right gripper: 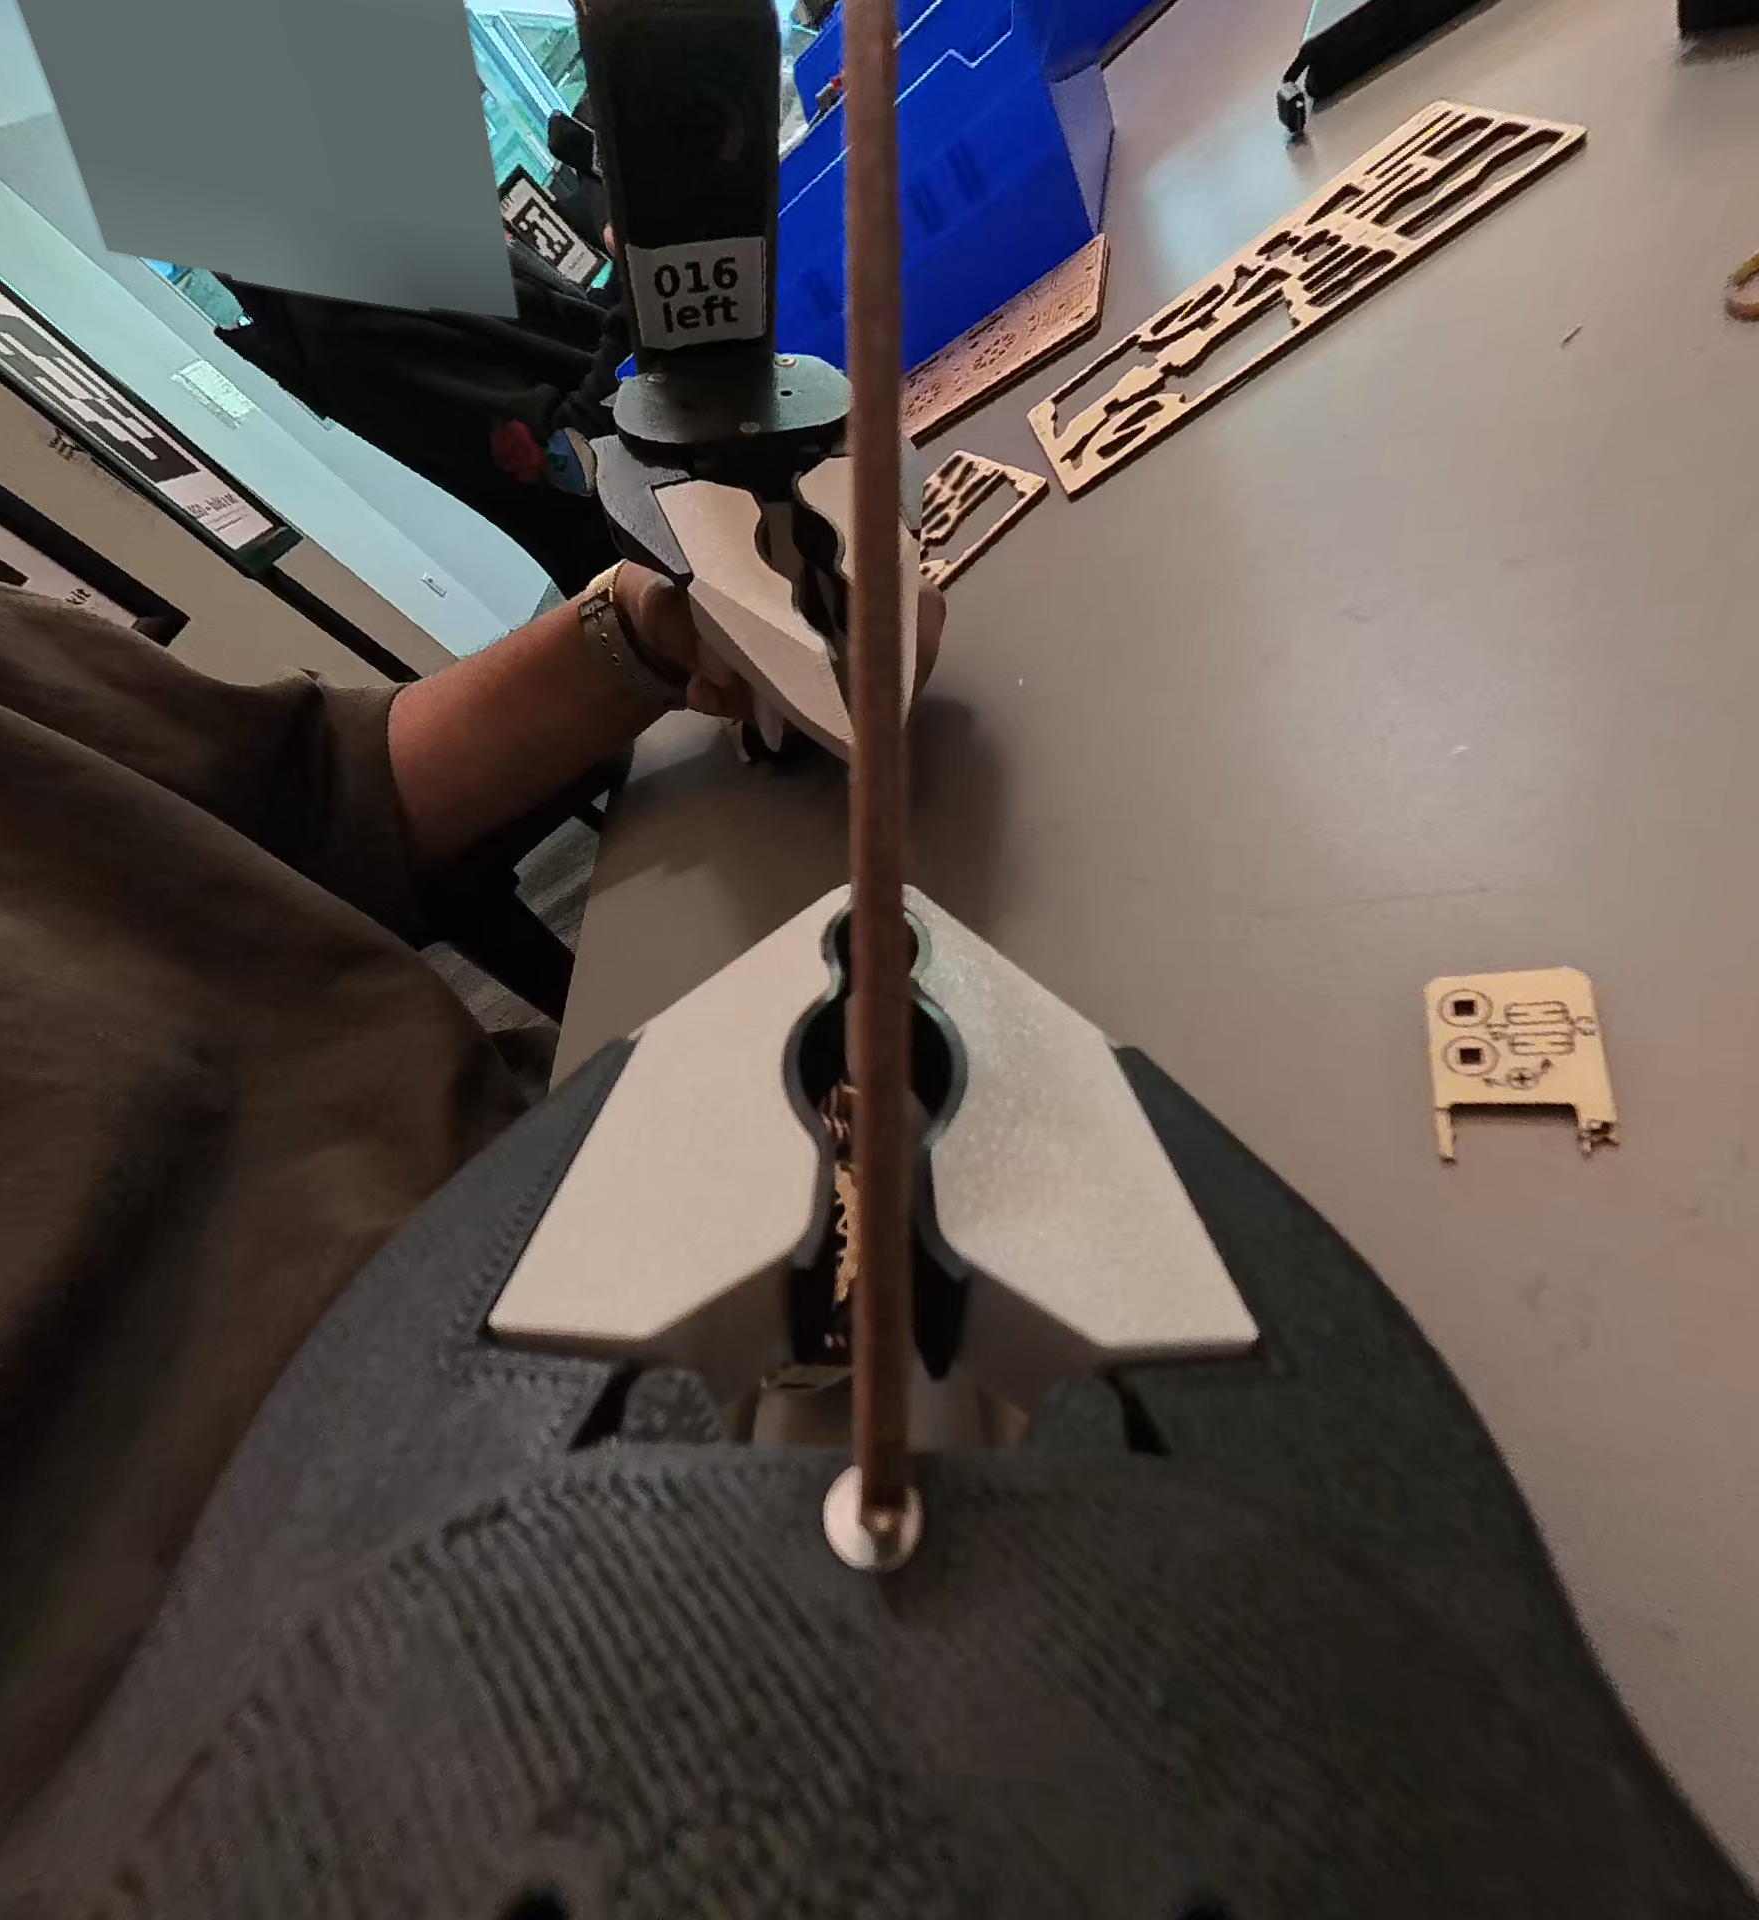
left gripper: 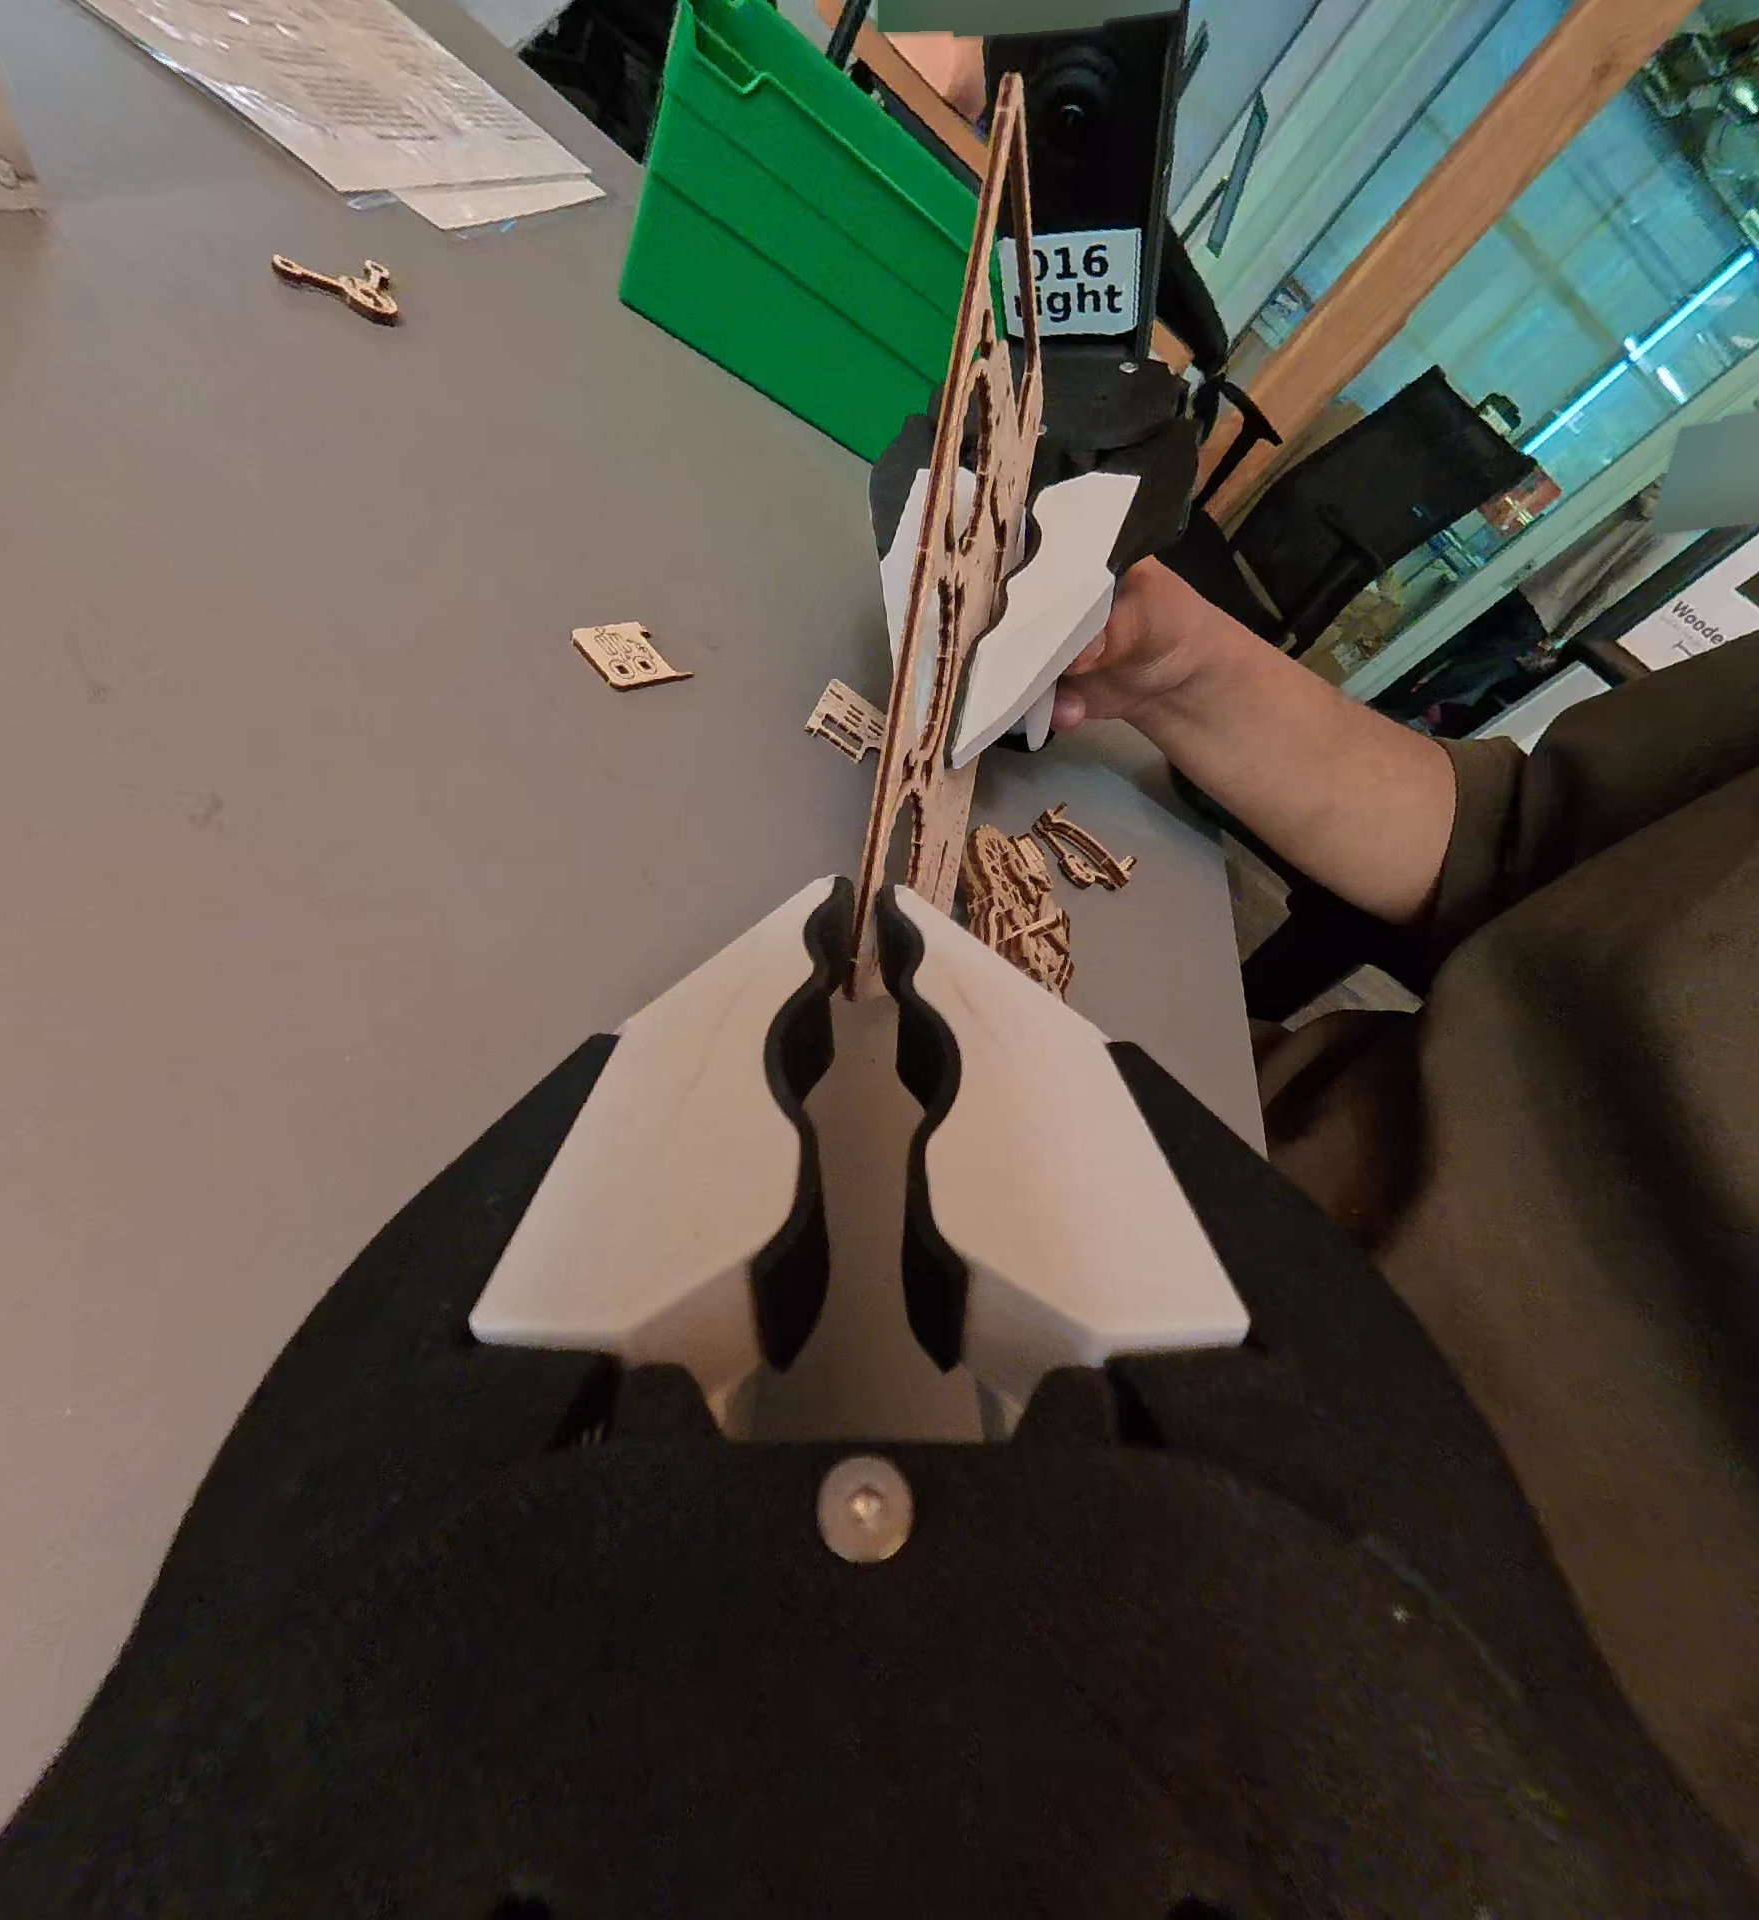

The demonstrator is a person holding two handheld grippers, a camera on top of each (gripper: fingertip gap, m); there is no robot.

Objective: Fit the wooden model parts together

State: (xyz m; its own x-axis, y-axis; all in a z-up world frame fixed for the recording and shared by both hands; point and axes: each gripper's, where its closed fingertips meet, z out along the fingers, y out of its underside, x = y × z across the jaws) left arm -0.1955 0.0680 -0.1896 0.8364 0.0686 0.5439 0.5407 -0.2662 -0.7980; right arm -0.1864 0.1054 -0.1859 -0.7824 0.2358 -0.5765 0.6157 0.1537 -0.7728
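- Right now both grippers hold one thin wooden sheet (left gripper: 942,665) up in the air above the grey bench (left gripper: 231,831).
- The left gripper (left gripper: 862,940) has its jaws clenched on the near end of the sheet.
- The right gripper (right gripper: 873,935) has its jaws shut tight on the sheet too, farther along it.
- The sheet stands on its edge and has many cut-out shapes in it.
- Small loose pieces lie on the bench, like a square wooden piece (right gripper: 1519,1055) and a part-built wooden model (left gripper: 1020,914).
- A green bin (left gripper: 802,260) stands behind.
- I think they are getting a part out of the sheet, so no fitting yet.
- Next, one gripper should hold still while the other gently frees a part without snapping it.
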